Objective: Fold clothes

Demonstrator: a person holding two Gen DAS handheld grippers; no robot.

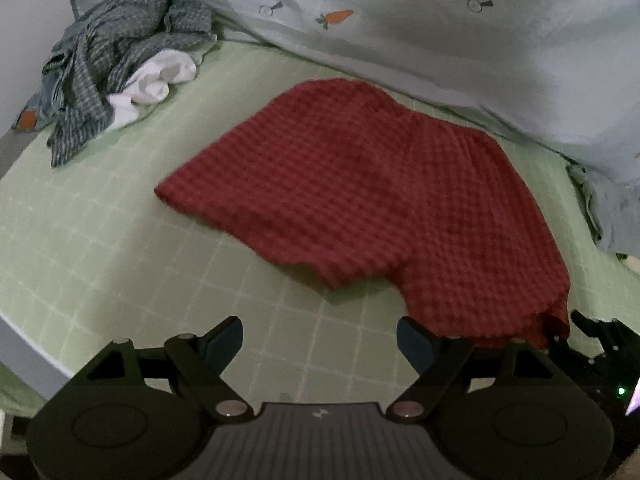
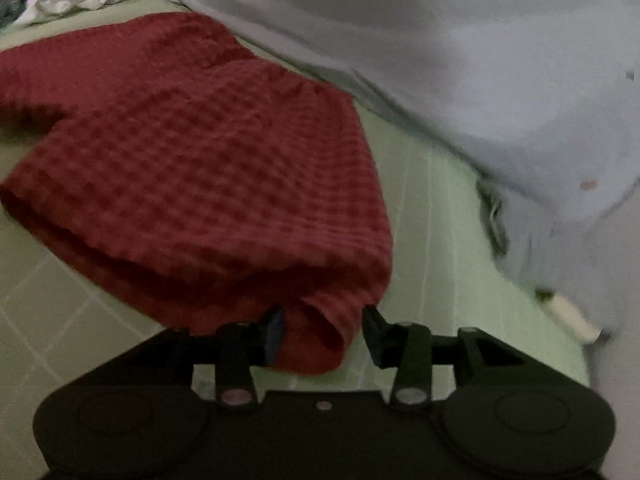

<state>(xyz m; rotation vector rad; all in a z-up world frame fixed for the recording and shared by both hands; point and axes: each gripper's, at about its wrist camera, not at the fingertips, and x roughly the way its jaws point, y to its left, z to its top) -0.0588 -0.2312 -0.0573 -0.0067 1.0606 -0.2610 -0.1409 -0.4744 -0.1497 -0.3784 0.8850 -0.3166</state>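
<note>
Red checked shorts lie spread on the green checked bed sheet. My left gripper is open and empty above the sheet, just in front of the shorts' near hem. In the right wrist view the shorts fill the left half. My right gripper is open, with a bunched corner of the near leg hem sitting between its jaws; the fingers stand apart on either side of the cloth. The right gripper's black body shows at the left view's right edge.
A crumpled grey checked garment and white socks lie at the far left of the bed. A pale blue duvet with carrot print is bunched along the back and right. The bed edge runs at lower left.
</note>
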